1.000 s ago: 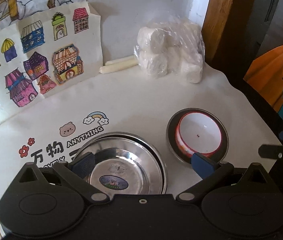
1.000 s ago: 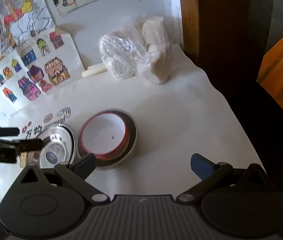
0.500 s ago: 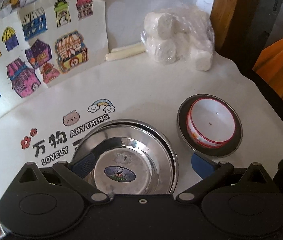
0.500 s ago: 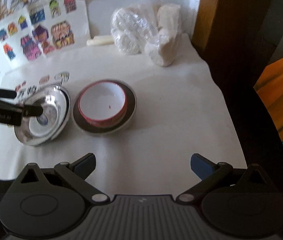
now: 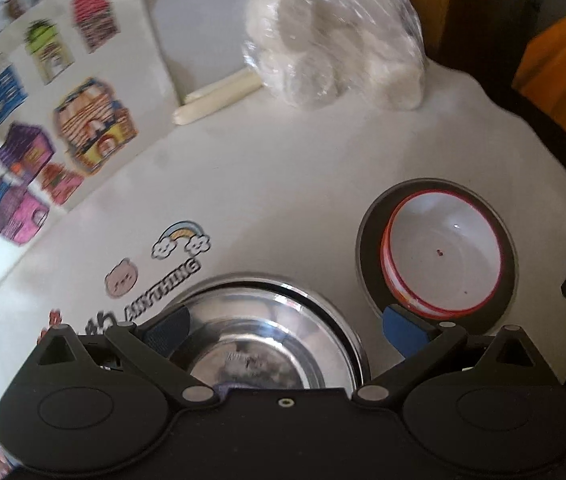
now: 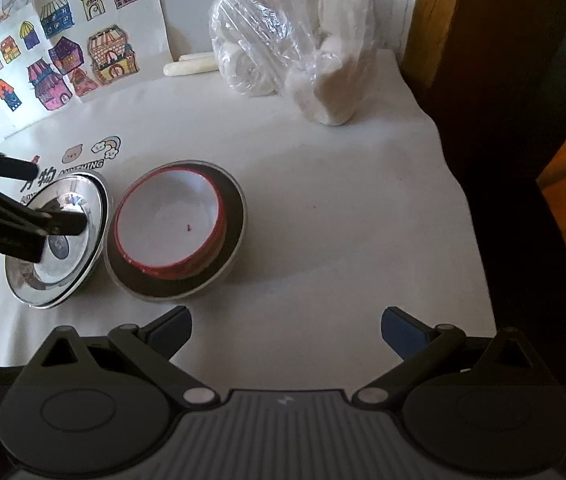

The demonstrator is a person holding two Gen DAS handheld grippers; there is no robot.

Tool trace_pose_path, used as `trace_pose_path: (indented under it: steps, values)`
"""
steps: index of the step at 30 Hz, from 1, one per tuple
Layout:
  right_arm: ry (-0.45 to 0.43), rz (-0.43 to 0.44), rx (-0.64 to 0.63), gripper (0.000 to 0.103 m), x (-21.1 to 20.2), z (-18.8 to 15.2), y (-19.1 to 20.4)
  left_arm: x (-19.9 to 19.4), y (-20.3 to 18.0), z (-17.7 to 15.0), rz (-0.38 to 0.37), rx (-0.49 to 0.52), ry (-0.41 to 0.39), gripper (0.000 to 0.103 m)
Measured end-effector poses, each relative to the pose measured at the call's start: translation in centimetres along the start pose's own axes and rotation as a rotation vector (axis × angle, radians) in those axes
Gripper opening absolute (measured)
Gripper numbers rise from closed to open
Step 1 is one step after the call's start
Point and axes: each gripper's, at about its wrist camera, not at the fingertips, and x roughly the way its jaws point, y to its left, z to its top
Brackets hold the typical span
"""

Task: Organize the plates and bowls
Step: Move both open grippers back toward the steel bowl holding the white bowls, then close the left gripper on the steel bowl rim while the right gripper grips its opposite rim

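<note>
Your left gripper (image 5: 283,330) is spread wide, hanging right over the steel bowl (image 5: 267,344), with nothing between the blue pads (image 5: 401,330). From the right wrist camera you can see one of its black fingers (image 6: 63,222) reaching over the bowl's inside, but whether it's actually touching the metal is hard to say. The bowl looks like more than one nested together, going by the doubled rim (image 6: 101,208); I can't count them. Its near edge is hidden behind the gripper body in the left view, and there's a sticker at the bottom that's only half visible.

Just to the right of it, nearly touching, is the white bowl with the red rim (image 5: 441,254), sitting inside a dark plate (image 5: 369,240). There's a small red speck in the bowl.

Your right gripper (image 6: 285,330) is also wide open and holding nothing, over bare tablecloth (image 6: 343,200) near the front edge, a bit to the right of the plate.

Further back: a plastic bag of white lumps (image 6: 283,52), a pale stick thing (image 6: 191,66) partly tucked behind it, and a sheet of coloured house drawings (image 6: 63,52) leaning on the wall. The left view is motion-blurred, so the print on the cloth is mostly unreadable there.
</note>
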Motion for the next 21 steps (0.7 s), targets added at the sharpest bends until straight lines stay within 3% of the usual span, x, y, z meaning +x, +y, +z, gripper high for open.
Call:
trace_pose_path:
  steps: [9,19,21]
  values:
    - [0.001,0.104,-0.014,0.103,2.6,2.1,-1.0,2.2,-1.0,2.4,0.023,0.037,0.085,0.102]
    - [0.064,0.132,-0.067,0.103,5.1,3.4,-1.7,3.7,-1.5,3.4,0.067,0.060,0.136,0.102]
    - [0.071,0.137,-0.089,0.103,5.4,3.8,-1.6,3.8,-1.5,3.6,0.059,0.059,0.142,0.097]
